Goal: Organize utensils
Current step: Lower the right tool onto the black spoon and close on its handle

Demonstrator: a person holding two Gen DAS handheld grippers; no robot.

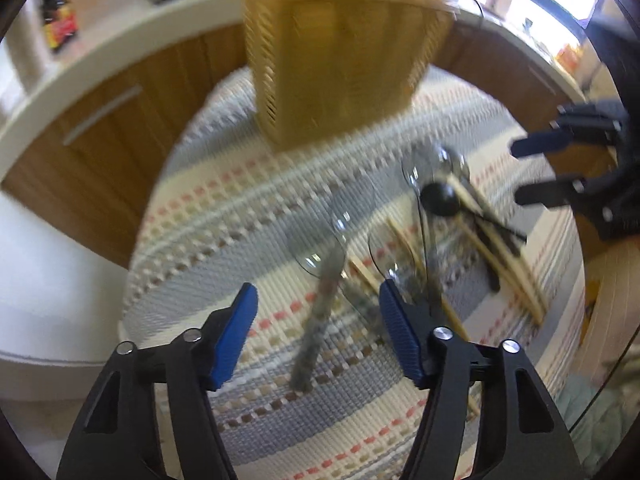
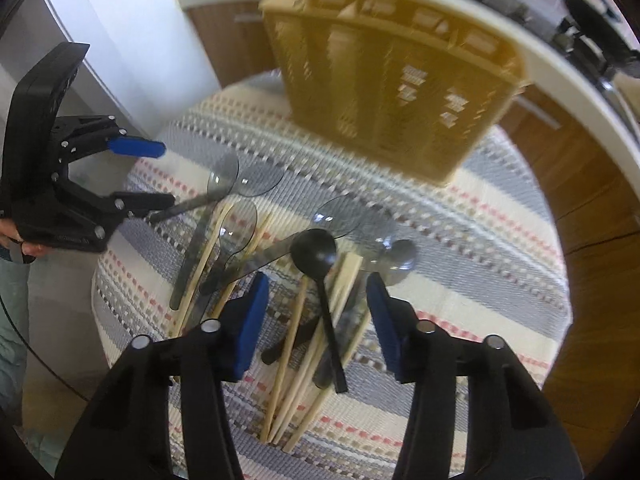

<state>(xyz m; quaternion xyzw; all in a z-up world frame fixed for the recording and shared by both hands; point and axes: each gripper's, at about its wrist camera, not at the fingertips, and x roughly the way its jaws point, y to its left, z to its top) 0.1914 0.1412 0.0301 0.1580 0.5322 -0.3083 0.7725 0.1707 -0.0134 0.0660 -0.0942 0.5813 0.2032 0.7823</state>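
Observation:
A tan slotted utensil basket (image 1: pixel 340 60) (image 2: pixel 396 92) stands at the far side of a striped woven mat (image 1: pixel 248 216) (image 2: pixel 480 240). On the mat lies a loose pile: several clear plastic spoons (image 1: pixel 320 248) (image 2: pixel 224 184), a black spoon (image 1: pixel 440 198) (image 2: pixel 316 256) and several wooden chopsticks (image 1: pixel 500 264) (image 2: pixel 304 364). My left gripper (image 1: pixel 316 312) (image 2: pixel 160 172) is open, hovering over a clear spoon's handle at the pile's left. My right gripper (image 2: pixel 316 312) (image 1: pixel 520 172) is open above the black spoon and chopsticks.
The mat lies on a round glass table (image 2: pixel 52 356). Behind it run wooden cabinets (image 1: pixel 100 132) under a white counter (image 2: pixel 560 72), with a stove (image 2: pixel 592 40) at the right. White floor shows at the left.

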